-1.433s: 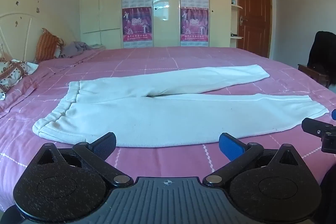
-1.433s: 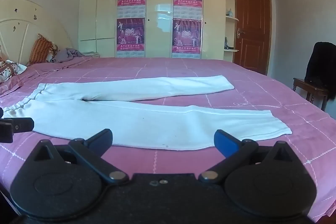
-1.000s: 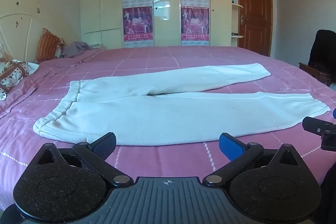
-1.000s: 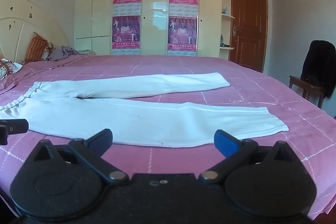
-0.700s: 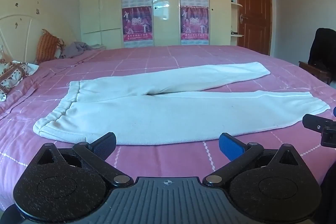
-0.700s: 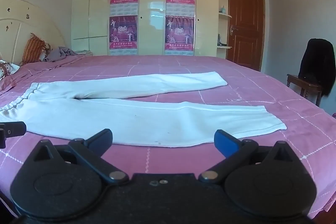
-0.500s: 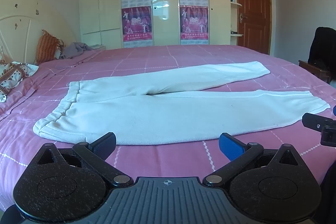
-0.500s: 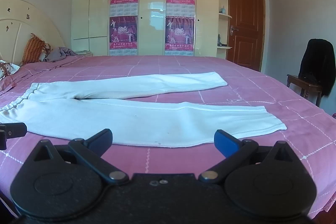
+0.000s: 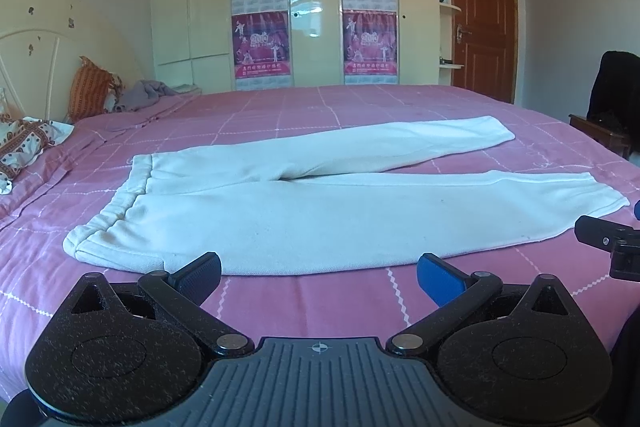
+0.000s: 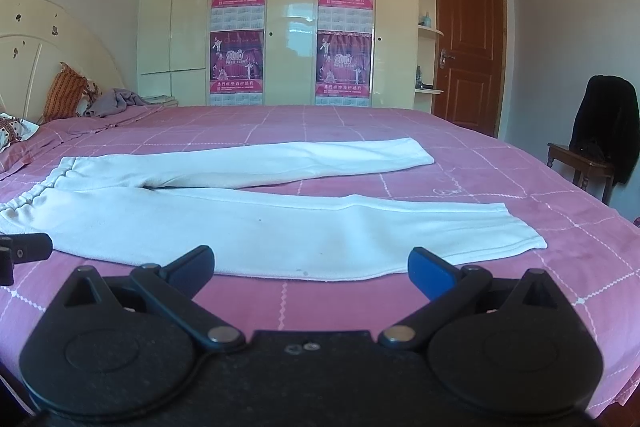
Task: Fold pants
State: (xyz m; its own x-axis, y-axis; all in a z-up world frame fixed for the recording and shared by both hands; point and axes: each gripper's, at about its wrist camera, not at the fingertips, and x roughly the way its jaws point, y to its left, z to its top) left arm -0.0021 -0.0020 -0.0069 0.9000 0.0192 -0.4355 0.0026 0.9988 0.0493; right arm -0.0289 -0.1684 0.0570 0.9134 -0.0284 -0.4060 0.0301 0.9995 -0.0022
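White pants (image 9: 320, 203) lie flat on the pink bed (image 9: 360, 107), waistband to the left, both legs spread to the right in a narrow V. They also show in the right wrist view (image 10: 260, 223). My left gripper (image 9: 318, 273) is open and empty, just in front of the near edge of the pants by the waist end. My right gripper (image 10: 310, 267) is open and empty, in front of the near leg towards its cuff. Each gripper's tip shows at the edge of the other's view.
Pillows (image 9: 28, 143) and a grey cloth (image 9: 144, 95) lie by the headboard at the left. A chair with a black garment (image 10: 600, 135) stands right of the bed. A wardrobe with posters (image 9: 312, 7) and a brown door (image 9: 480, 19) are behind.
Both grippers have drifted only slightly, a little nearer the pants. The pants have not moved.
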